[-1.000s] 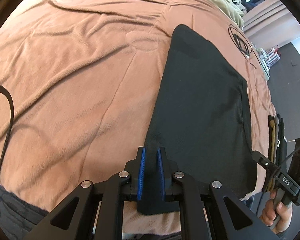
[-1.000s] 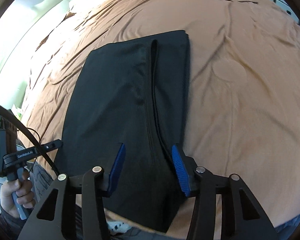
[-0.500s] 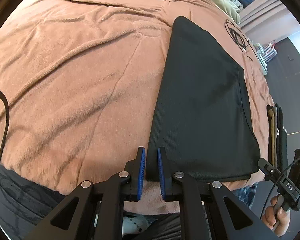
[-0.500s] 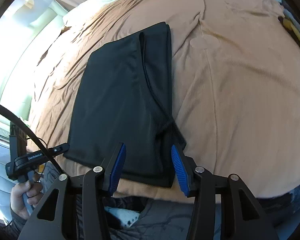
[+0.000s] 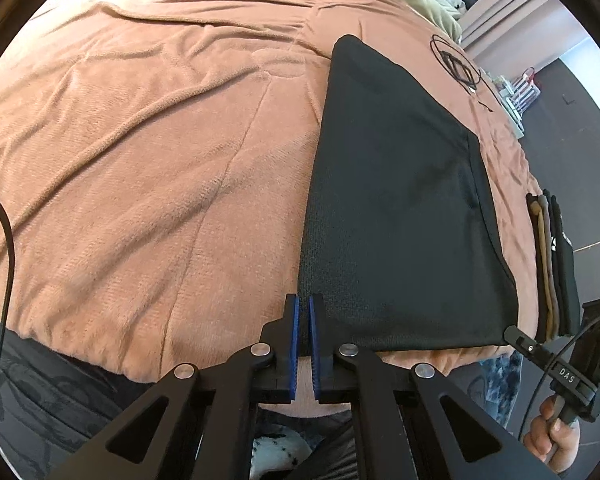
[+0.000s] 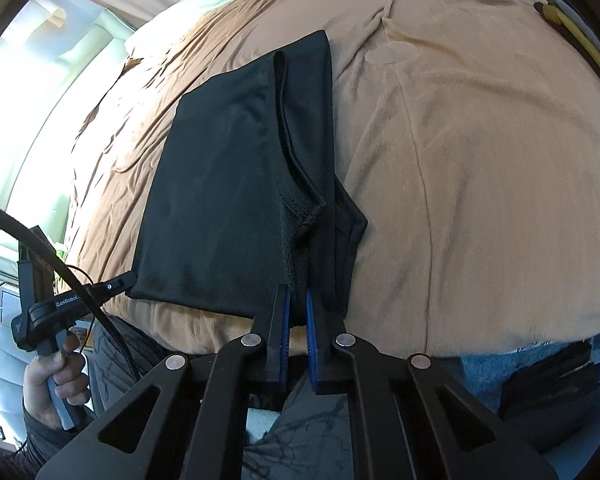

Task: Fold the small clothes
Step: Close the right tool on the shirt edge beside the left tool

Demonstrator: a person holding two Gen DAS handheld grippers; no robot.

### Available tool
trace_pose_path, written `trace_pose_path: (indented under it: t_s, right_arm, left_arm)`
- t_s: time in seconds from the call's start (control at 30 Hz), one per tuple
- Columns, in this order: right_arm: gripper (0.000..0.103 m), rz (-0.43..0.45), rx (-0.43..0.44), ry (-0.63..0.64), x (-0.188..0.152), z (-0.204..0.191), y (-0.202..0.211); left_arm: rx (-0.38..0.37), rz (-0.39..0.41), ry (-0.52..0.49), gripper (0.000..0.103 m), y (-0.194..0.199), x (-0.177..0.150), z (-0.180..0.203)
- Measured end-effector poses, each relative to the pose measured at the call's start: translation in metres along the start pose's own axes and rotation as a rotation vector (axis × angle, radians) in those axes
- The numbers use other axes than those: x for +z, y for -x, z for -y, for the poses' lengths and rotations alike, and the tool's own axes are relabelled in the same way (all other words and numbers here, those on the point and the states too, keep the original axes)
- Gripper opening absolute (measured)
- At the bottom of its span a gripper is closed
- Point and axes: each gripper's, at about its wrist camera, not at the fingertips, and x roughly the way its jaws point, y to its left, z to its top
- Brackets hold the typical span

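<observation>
Black knit garment [image 5: 395,216], already folded lengthwise into a long panel, spread on a tan fleece blanket [image 5: 148,152] over the bed, filling the centre-right of the left wrist view and the centre-left of the right wrist view. Left gripper [image 5: 303,312] at the lower centre of its frame, jaws having just been closing, now pinching the garment's near-left corner. Right gripper [image 6: 296,300] at the lower centre of its frame, jaws having just been closing too, now clamped on the near hem beside the loose ribbed flap [image 6: 339,232]. Stack of folded clothes [image 5: 551,264] at the right edge of the left wrist view; coiled black cable [image 5: 455,64] at the upper right. Likely next: a lift of the near edge toward the far end. Risks, as a judgement: only the top layer caught at either corner, peeling the earlier fold open; the flap slipping free and bunching; uneven lift skewing the fold.
</observation>
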Motion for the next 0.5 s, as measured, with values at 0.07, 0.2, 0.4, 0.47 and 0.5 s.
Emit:
trace_pose_path:
  t_s: [0.07, 0.2, 0.4, 0.47, 0.5]
  right_arm:
    - [0.005, 0.006, -0.013, 0.010, 0.000, 0.000, 0.001]
    - [0.023, 0.026, -0.022, 0.008, 0.007, 0.000, 0.007]
    - [0.055, 0.065, 0.022, -0.021, 0.023, 0.013, 0.006]
    - [0.055, 0.068, 0.059, -0.045, 0.030, 0.022, 0.001]
    - [0.055, 0.066, 0.076, -0.053, 0.033, 0.026, -0.002]
  left_arm:
    - [0.001, -0.019, -0.004, 0.005, -0.004, 0.002, -0.001]
    - [-0.020, -0.025, 0.024, 0.009, -0.008, 0.009, -0.005]
    - [-0.046, -0.034, 0.019, 0.016, -0.019, 0.031, -0.002]
    - [-0.052, -0.038, 0.013, 0.016, -0.025, 0.041, 0.001]
    - [-0.056, -0.039, 0.013, 0.016, -0.027, 0.046, 0.001]
